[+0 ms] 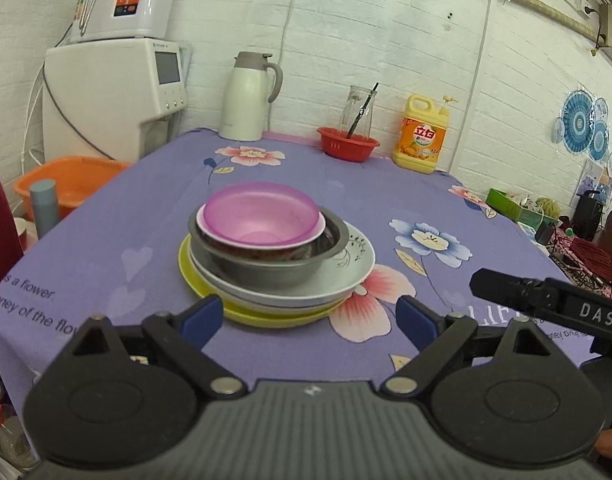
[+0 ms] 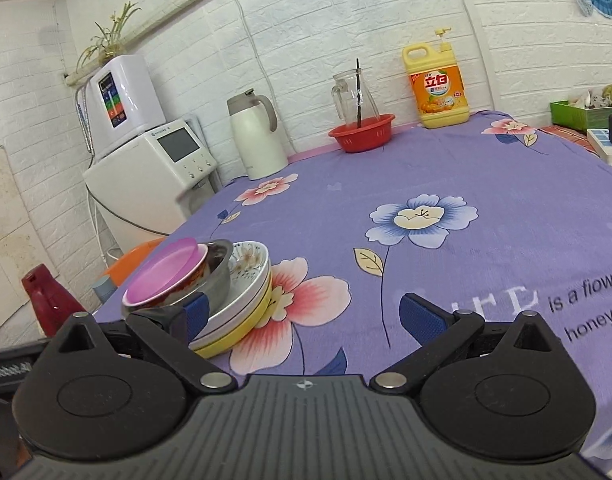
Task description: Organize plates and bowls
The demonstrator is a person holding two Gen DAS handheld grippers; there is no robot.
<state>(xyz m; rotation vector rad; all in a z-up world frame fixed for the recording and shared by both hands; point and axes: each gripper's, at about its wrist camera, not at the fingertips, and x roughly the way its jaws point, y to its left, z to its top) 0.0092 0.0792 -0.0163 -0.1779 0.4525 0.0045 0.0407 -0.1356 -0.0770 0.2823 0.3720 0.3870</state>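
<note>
While the stack of dishes (image 1: 274, 264) stands toward the left of the table (image 1: 446, 184), a yellow plate at its base, white plates, a steel bowl and a pink bowl (image 1: 262, 218) on top, the left tool (image 1: 310, 320) sits just before it, fingers spread and clear of the rim. Open purple cloth lies to the right, where the right tool (image 2: 306, 316) is spread, empty; its left finger overlaps the stack's edge, contact unclear.

The right gripper (image 2: 304, 318) hangs open over the purple tablecloth (image 2: 446, 184), its left finger (image 2: 196, 314) beside the stacked dishes (image 2: 226, 284).
</note>
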